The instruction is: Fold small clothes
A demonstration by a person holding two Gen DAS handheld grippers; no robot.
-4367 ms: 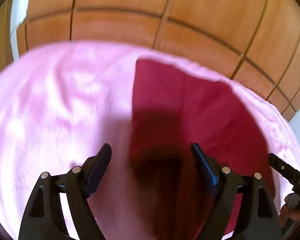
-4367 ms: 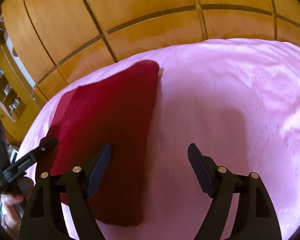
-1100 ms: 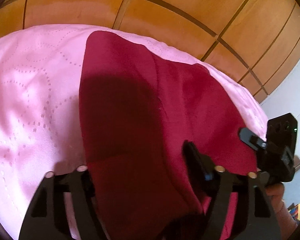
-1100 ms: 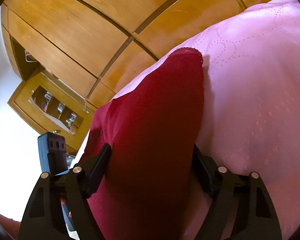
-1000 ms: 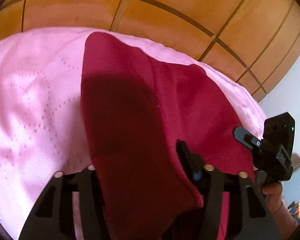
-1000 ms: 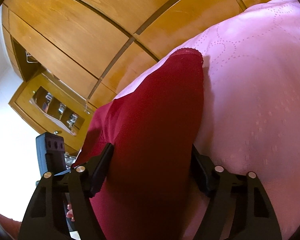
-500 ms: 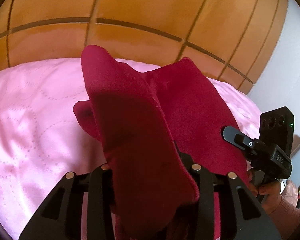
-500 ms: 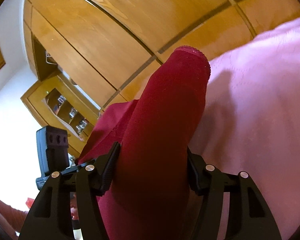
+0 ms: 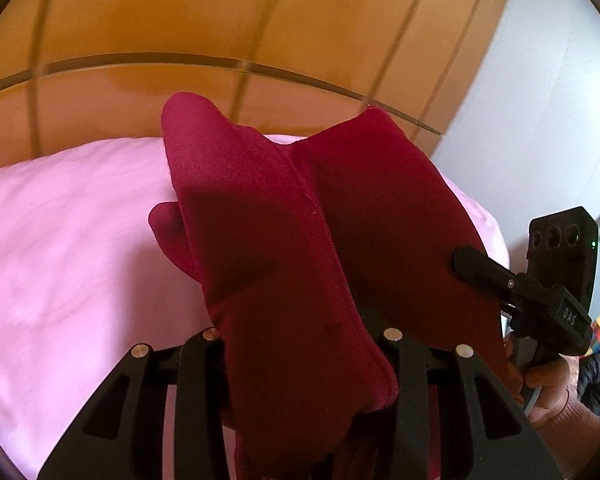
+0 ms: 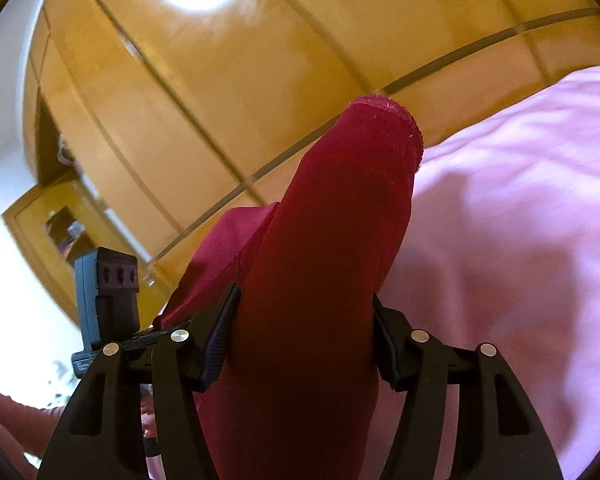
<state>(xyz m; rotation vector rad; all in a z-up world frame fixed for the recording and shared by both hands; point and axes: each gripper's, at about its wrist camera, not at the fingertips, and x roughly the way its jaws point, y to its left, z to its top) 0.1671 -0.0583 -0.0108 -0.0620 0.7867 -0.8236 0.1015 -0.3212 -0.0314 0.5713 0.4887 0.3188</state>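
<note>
A: Start at the fingers. What has each one got?

B: The left gripper (image 9: 300,364) has its fingers (image 9: 198,354) drawn partway in and pressing on a thick bunch of the red garment (image 9: 284,264), which bulges up between them and hides the pads. The right gripper (image 10: 306,332) is the same story: its ribbed fingers (image 10: 220,332) stand about half apart, clamped on either flank of a rolled-up edge of that red garment (image 10: 340,240). Both sets of jaws have just been closing, with cloth between them.

A: And beyond the fingers?

B: The cloth rises ahead of each pair and stands up in a hump, hemmed edge (image 10: 388,106) at the far end on the right side. The rest droops between the two grippers, above the pink bed cover (image 9: 72,248) that lies below and ahead. Past that, the wooden wardrobe (image 10: 220,100).

A: How will it handle?

B: I'd say light and soft, a stretchy knit with no stiffness: it sags wherever it is not held, and bunches instead of creasing. Not fragile. It looks grippy enough not to slide from the pads.

A: Where to hold, then?

B: At the edge near the corners, one gripper each, as now. My worry is the thick bunches: less cloth in each grip would likely give a flatter fold.
</note>
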